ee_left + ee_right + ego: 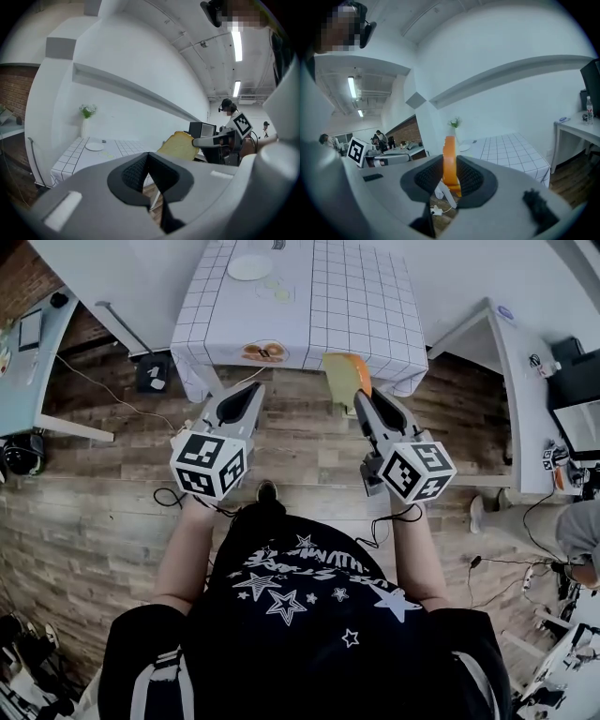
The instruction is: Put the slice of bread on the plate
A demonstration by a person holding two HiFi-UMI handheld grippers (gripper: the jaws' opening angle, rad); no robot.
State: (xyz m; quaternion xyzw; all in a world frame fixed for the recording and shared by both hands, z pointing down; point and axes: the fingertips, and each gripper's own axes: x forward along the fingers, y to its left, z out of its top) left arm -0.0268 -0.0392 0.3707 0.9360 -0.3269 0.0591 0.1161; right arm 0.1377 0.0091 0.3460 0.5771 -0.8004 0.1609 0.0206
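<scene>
My right gripper [362, 396] is shut on a slice of bread [343, 374], tan with an orange crust, held upright above the wooden floor in front of the table. In the right gripper view the slice [449, 164] stands edge-on between the pads. My left gripper [251, 392] is beside it at the same height, its jaws together with nothing in them. The white plate [249, 266] lies at the far side of the grid-cloth table [356, 306], well beyond both grippers. In the left gripper view I see the plate [94, 146] and the held bread [179, 146].
An orange-brown item [263, 352] lies at the table's near edge, with pale flat discs [277, 289] next to the plate. A vase with a plant [86, 117] stands at the table's far end. Desks flank the table left [37, 381] and right [511, 381]. Cables and a black box [153, 373] lie on the floor.
</scene>
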